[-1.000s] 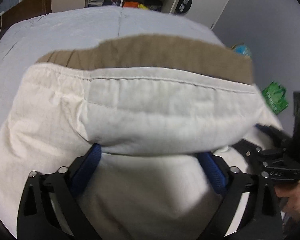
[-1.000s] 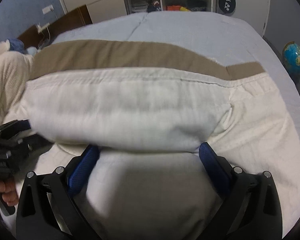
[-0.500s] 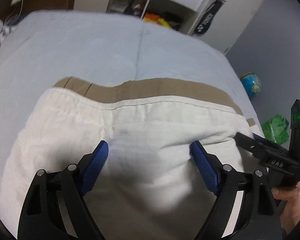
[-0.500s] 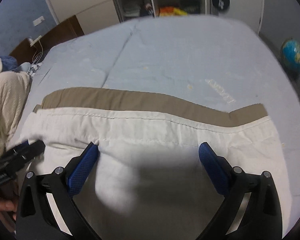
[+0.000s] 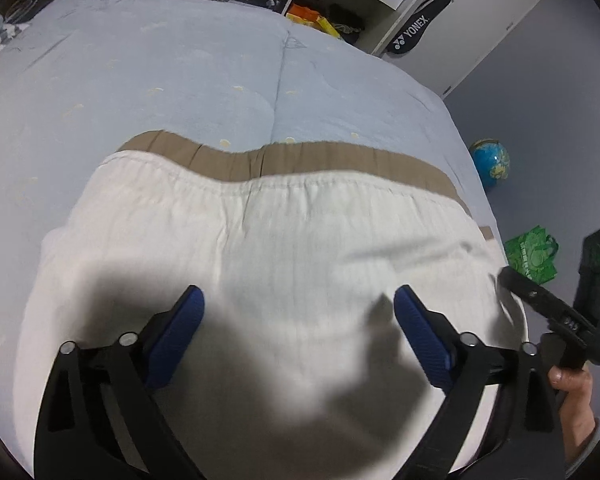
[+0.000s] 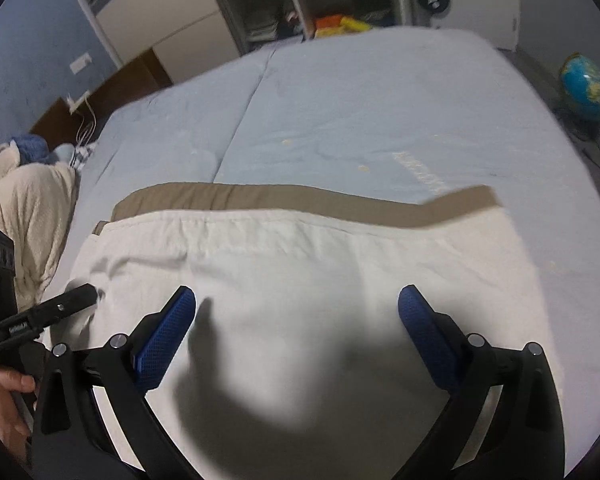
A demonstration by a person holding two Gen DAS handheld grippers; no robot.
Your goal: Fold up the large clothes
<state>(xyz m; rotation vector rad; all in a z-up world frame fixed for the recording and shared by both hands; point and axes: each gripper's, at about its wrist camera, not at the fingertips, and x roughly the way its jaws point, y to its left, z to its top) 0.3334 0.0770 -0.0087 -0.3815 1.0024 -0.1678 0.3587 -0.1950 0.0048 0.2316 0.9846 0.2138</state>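
Note:
A large cream-white garment [image 5: 284, 240] lies folded flat on the light-blue bed [image 5: 180, 80], with a tan band [image 5: 300, 160] showing along its far edge. In the right wrist view the same cream-white garment [image 6: 300, 264] and its tan band [image 6: 284, 200] fill the near half. My left gripper [image 5: 299, 300] hovers above the cloth, its jaws opening wide with nothing pinched between its blue pads [image 5: 180, 332]. My right gripper [image 6: 296, 304] also stands open over the cloth, free of it. Each gripper shows at the edge of the other's view, held by a hand.
Open shelves [image 5: 300, 12] and a racket bag [image 5: 416, 32] stand beyond the bed. A globe [image 5: 490, 160] and a green bag [image 5: 532, 252] are on the floor at the right. A beige blanket heap [image 6: 20, 216] lies at the bed's left side.
Both grippers let go of the cloth's folded edge, which dropped flat onto the bed. Both then drew back and rose, so more of the bed shows.

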